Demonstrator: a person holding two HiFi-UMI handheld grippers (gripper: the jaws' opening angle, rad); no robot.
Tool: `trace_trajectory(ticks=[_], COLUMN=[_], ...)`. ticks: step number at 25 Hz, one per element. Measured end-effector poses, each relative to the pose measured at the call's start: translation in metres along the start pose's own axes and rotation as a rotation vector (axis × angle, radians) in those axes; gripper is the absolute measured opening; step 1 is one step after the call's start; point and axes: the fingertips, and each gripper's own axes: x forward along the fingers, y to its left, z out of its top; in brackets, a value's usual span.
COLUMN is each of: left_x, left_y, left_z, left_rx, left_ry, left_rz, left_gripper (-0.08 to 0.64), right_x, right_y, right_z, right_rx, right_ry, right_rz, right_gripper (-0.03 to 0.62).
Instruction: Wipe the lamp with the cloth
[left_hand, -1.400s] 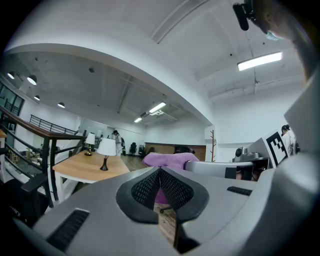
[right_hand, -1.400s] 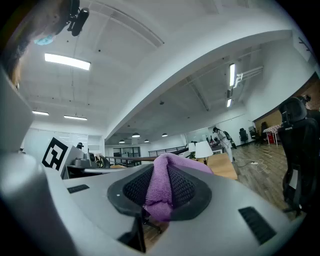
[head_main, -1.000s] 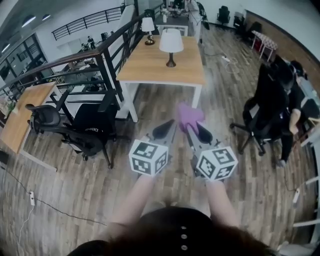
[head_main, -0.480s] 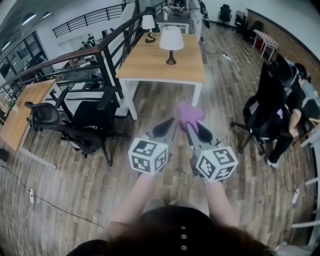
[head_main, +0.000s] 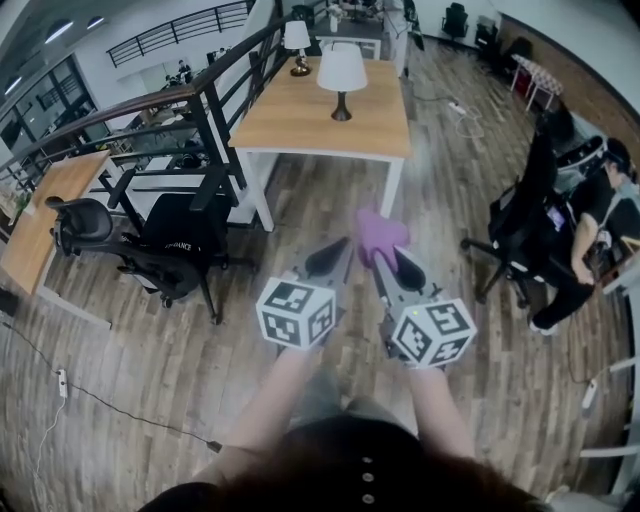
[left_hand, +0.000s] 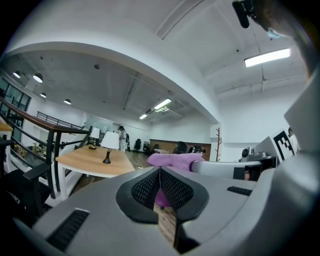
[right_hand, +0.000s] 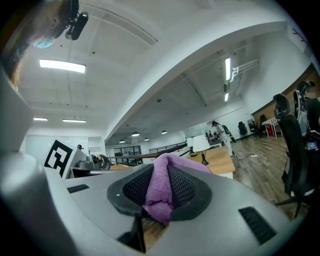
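"Right gripper (head_main: 388, 260) is clamped on the purple cloth (head_main: 378, 232), both gripper noses side by side. Left gripper (head_main: 333, 256) is pressed closed on nothing."

"And the lamp (head_main: 341, 80)?"

"Upright on the wooden table (head_main: 300, 130), well ahead. Bare floor (head_main: 330, 210) runs up to the table's near edge, black chair (head_main: 170, 250) off left."

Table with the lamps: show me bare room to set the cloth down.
The table has a bare near half, from the closer lamp to the front edge, plus the strip right of that lamp. The second lamp crowds the far left corner. The cloth is in the right gripper.
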Motion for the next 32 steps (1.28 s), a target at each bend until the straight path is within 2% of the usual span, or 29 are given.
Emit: trace_trajectory(ticks=[9,16,23,28,32], left_x=[0.043,0.11,0.178,0.22,0.24], left_y=[0.032,0.105,0.181,0.222,0.248], left_z=[-0.011,0.009,0.047,0.057,0.054], left_rx=[-0.037,-0.025,-0.009,0.009,-0.005], left_ry=[0.023,0.01,0.005,0.019,0.034], left_rz=[-0.013,-0.028,-0.064,-0.097,-0.107], left_gripper=[0.011,0.011,0.011,0.011,0.011], right_x=[0.041,0.131,0.23,0.284,0.313], right_y=[-0.033,-0.07,-0.115,-0.139,-0.152], right_z=[-0.012,-0.007,0.021,0.035,0.031], right_rx=[0.013,-0.003,-0.024,-0.037,-0.026], right_ry=[0.036,0.03,0.024,-0.002,0.003], right_rz=[-0.012,-0.005,-0.054,-0.094,-0.107], right_gripper=[0.077,0.077,0.077,0.077,0.078])
